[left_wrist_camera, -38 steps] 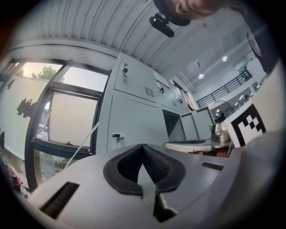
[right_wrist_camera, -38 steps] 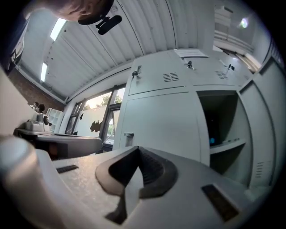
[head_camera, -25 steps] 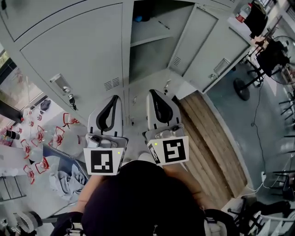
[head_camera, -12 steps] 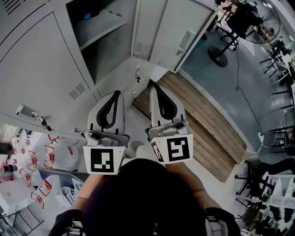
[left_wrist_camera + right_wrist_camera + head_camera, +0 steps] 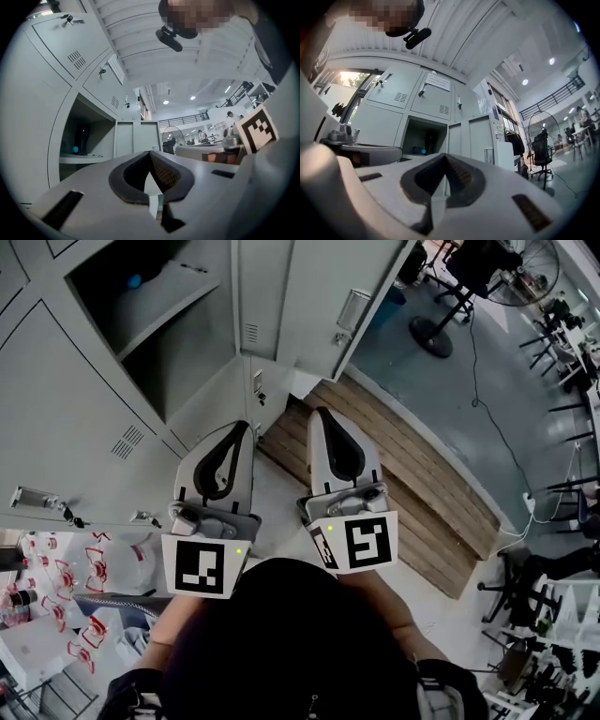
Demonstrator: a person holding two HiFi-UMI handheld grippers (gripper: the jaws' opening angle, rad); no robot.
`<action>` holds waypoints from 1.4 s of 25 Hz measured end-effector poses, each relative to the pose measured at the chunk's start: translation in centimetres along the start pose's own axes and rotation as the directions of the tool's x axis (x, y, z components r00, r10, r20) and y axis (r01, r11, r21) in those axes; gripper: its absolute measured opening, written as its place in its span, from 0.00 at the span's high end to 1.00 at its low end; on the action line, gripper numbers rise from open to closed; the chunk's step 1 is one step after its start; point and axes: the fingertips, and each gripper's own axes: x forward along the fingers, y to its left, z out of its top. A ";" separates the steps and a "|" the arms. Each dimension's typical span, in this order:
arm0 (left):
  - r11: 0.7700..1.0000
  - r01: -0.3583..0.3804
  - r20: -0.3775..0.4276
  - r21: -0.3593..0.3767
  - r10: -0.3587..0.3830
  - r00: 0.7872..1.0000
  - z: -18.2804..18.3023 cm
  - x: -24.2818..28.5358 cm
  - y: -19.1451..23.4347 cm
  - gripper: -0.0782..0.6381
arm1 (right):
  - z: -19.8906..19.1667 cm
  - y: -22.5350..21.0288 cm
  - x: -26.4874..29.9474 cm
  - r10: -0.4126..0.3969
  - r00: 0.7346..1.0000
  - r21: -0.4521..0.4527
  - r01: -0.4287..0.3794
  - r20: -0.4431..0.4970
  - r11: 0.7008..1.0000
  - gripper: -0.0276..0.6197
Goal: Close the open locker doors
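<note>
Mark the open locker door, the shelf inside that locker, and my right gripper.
open locker door [image 5: 314, 296], head view, middle of its flat panel.
shelf [image 5: 169, 313], head view, its top surface near the front.
right gripper [image 5: 322, 414], head view, tip of its shut jaws.

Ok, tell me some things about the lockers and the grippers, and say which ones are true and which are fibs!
1. A locker door stands open. True.
2. The left hand-held gripper is gripping that door. False: it is shut on nothing, away from the door.
3. Something blue sits inside the open locker. True.
4. The right hand-held gripper has its jaws wide apart. False: they are together.
5. Wooden boards lie on the floor. True.
</note>
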 end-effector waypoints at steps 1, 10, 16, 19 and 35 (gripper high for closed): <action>1.000 -0.015 0.003 0.012 0.015 1.000 0.0 0.4 0.1 0.89 | 0.0 -0.4 0.5 0.017 1.000 0.003 -0.017 0.007 1.000 0.96; 0.972 -0.220 0.026 0.082 0.219 0.975 -0.1 6.5 -0.2 0.89 | -1.1 -5.3 5.3 0.247 0.967 0.054 -0.250 0.060 0.967 0.96; 0.932 -0.345 0.025 0.109 0.344 0.939 -1.3 11.0 -1.4 0.89 | -1.5 -9.5 7.5 0.382 0.918 0.070 -0.390 0.106 0.918 0.96; 0.916 -0.382 0.020 0.123 0.383 0.924 -2.1 12.8 -2.9 0.89 | -2.0 -11.6 8.1 0.441 0.891 0.082 -0.450 0.109 0.889 0.96; 0.784 -0.603 0.002 0.146 0.610 0.792 -3.3 17.7 -8.0 0.89 | -3.4 -20.0 10.1 0.613 0.780 0.091 -0.624 0.126 0.776 0.96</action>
